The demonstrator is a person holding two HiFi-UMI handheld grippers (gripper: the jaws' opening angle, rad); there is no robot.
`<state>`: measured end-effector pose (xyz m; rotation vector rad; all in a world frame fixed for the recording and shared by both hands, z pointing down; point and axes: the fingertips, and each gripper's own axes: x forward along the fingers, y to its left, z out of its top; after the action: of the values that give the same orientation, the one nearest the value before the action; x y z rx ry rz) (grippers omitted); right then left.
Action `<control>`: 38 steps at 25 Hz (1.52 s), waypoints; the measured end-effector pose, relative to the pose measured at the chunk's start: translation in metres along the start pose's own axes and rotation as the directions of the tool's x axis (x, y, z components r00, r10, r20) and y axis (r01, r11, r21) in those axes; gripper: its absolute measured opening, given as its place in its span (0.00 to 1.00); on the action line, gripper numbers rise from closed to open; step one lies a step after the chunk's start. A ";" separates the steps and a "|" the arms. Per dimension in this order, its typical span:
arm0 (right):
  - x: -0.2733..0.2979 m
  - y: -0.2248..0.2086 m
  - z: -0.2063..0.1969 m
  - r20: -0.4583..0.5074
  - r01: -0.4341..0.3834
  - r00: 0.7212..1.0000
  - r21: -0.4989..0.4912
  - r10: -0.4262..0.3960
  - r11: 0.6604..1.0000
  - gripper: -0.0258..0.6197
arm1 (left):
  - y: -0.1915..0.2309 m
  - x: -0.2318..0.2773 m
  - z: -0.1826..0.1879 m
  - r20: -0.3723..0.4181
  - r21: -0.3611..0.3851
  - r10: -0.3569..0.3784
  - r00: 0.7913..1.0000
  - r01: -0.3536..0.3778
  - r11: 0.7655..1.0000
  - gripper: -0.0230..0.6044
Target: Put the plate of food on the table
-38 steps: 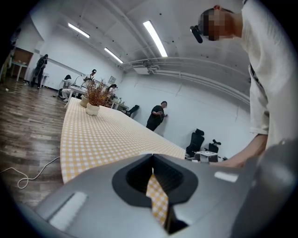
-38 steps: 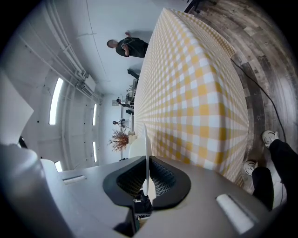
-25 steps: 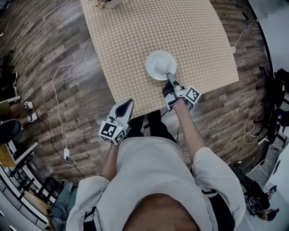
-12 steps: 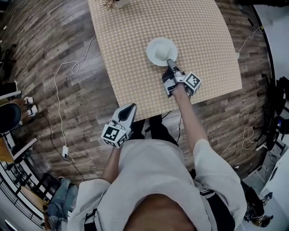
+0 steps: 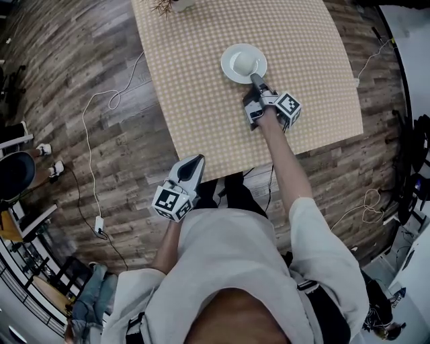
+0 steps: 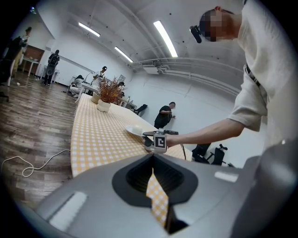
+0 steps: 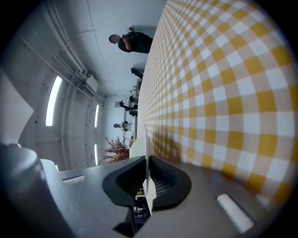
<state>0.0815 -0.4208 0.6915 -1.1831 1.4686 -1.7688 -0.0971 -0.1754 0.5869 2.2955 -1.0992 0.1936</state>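
A white plate [image 5: 229,72] carrying a pale mound of food [image 5: 243,63] sits low over the yellow checked table [image 5: 201,101], toward its far middle. My right gripper [image 5: 256,80] is shut on the plate's near rim. In the right gripper view the rim [image 7: 145,151] runs edge-on between the jaws of that gripper [image 7: 148,186]. My left gripper [image 5: 194,162] hangs at the table's near edge, shut with nothing in it. The left gripper view shows its own jaws [image 6: 154,173] closed, with the plate [image 6: 135,130] farther along the table.
A potted dry plant [image 5: 168,5] stands at the table's far end. White cables [image 5: 101,114] trail over the wooden floor on the left. Several people [image 6: 164,114] and chairs are in the room beyond the table.
My right gripper has carried the plate farther from me across the table. My left gripper has drifted slightly down and right, staying near the table's edge.
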 end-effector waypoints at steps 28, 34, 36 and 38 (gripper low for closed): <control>0.009 0.008 0.007 0.045 -0.068 0.997 0.167 0.062 0.984 0.35 | -0.001 -0.008 -0.005 0.016 -0.029 0.004 1.000 -0.003 1.000 0.05; 0.013 0.011 -0.013 -0.131 0.036 0.990 -0.125 -0.053 0.992 0.37 | -0.002 -0.009 -0.002 0.015 -0.027 0.005 1.000 -0.004 1.000 0.05; 0.012 0.010 -0.017 -0.178 0.057 0.980 -0.196 -0.093 0.979 0.39 | -0.003 -0.009 -0.003 0.014 -0.028 0.003 1.000 -0.003 1.000 0.05; 0.012 0.009 -0.021 -0.218 0.071 0.967 -0.278 -0.135 0.958 0.41 | -0.005 -0.008 -0.004 0.014 -0.029 -0.001 1.000 0.001 1.000 0.05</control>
<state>0.0563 -0.4230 0.6854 -1.2339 1.8644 -1.8762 -0.0987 -0.1655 0.5848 2.2751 -1.1009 0.1604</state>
